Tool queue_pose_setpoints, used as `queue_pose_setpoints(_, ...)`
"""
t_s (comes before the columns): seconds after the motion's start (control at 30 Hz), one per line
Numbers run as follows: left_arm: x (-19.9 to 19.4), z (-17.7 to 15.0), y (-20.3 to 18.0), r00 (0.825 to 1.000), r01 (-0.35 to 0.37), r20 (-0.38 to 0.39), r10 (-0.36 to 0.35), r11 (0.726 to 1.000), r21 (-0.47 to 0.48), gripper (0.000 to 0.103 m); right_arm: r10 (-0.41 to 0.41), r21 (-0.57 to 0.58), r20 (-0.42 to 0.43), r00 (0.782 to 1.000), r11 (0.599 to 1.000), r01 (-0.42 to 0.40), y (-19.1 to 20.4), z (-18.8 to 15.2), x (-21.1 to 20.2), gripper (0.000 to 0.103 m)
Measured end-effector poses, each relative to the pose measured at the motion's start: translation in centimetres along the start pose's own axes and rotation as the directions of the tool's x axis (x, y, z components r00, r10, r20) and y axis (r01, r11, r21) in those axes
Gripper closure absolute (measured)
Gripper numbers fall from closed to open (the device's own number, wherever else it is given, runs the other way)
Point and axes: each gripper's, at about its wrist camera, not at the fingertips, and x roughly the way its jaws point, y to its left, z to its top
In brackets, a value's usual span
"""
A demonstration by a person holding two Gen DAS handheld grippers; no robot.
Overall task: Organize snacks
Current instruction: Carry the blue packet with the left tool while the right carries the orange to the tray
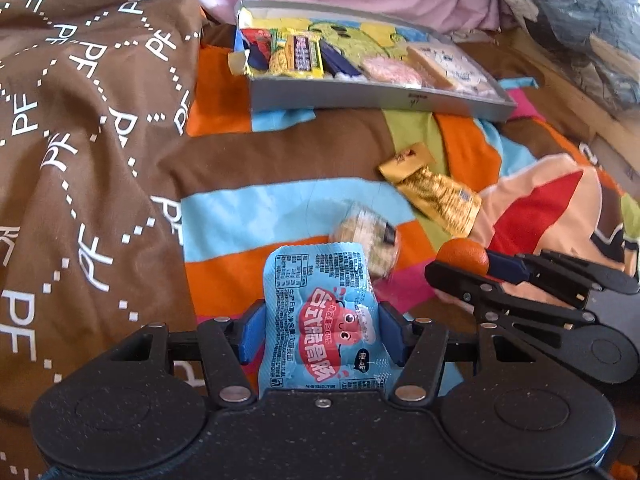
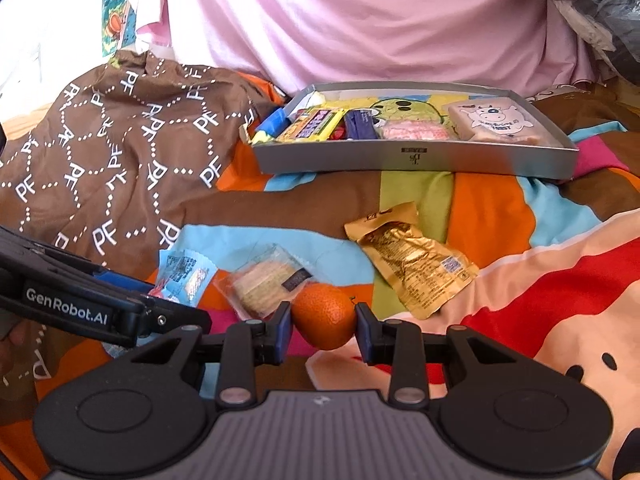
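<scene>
Snacks wait on my patterned bedspread (image 2: 420, 196), and both of my hand-held grippers carry one. At far left, the brown quilt (image 1: 88, 128) with white lettering lies bunched beside the work area. My left gripper (image 1: 318, 330) has its blue pads closed against the sides of a light-blue sausage packet (image 1: 320, 320), whose long axis runs straight ahead between the fingers. Just right of it, my right gripper (image 2: 323, 326) pinches one small orange (image 2: 325, 320) across its middle, jaws partly closed to the fruit's width. Between the grippers and the goal lie two loose items: one clear-wrapped cracker pack (image 2: 266, 280), near both grippers, and one gold foil packet (image 2: 412, 264), farther right, its long axis slanting from upper left to lower right. The grey tray (image 2: 416, 158) sits well ahead of both grippers, its long side lying across my line of reach, backed by pink fabric (image 2: 360, 20). Inside I count about six snacks, left to right: a blue-wrapped piece, a yellow packet, a dark-blue bar, a pink-speckled cake and a pale cow-printed pack, with something red half hidden. My judgement: the tray's free room is toward the middle and rear, and my right gripper stands slightly nearer its open right half, so each gripper needs a forward carry.
</scene>
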Motion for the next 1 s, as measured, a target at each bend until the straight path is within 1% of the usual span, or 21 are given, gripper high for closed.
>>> queue_pose_setpoints(0.2, -0.3, 1.0, 0.3, 0.999, 0.032, 0.043, -0.030, 0.998, -0.049, 0.043, -0.014, 0.013, 0.022, 1.000, 1.000, 0.013, -0.6, 0.5, -0.3, 0.066)
queue_pose_setpoints(0.27, -0.3, 1.8, 0.4, 0.998, 0.025, 0.055, -0.022, 0.998, -0.054, 0.043, -0.021, 0.012, 0.035, 0.999, 1.000, 0.020, -0.9, 0.9, -0.5, 0.066)
queue_pose_setpoints(0.4, -0.6, 4.2, 0.9, 0.995, 0.014, 0.104, -0.007, 0.998, -0.069, 0.043, -0.041, 0.010, 0.072, 0.997, 0.999, 0.041, -1.6, 2.1, -0.6, 0.066)
queue_pose_setpoints(0.53, -0.6, 7.3, 1.2, 0.984, 0.008, 0.179, 0.003, 0.998, -0.060, 0.043, -0.059, 0.001, 0.113, 0.992, 0.998, 0.059, -2.5, 3.8, -0.5, 0.066)
queue_pose_setpoints(0.67, -0.1, 10.3, 1.3, 0.970, 0.004, 0.244, 0.010, 0.998, -0.055, 0.043, -0.082, 0.021, 0.162, 0.983, 0.997, 0.080, -3.6, 6.3, 0.0, 0.066)
queue_pose_setpoints(0.83, 1.7, 14.0, 0.2, 0.953, -0.024, 0.301, 0.025, 1.000, -0.007, 0.043, -0.095, -0.007, 0.226, 0.969, 0.995, 0.100, -4.0, 9.2, 1.4, 0.066)
queue_pose_setpoints(1.0, 4.0, 17.3, -0.6, 0.944, -0.044, 0.327, 0.037, 0.999, 0.015, 0.042, -0.114, 0.005, 0.232, 0.966, 0.993, 0.116, -4.5, 11.3, 4.1, 0.066)
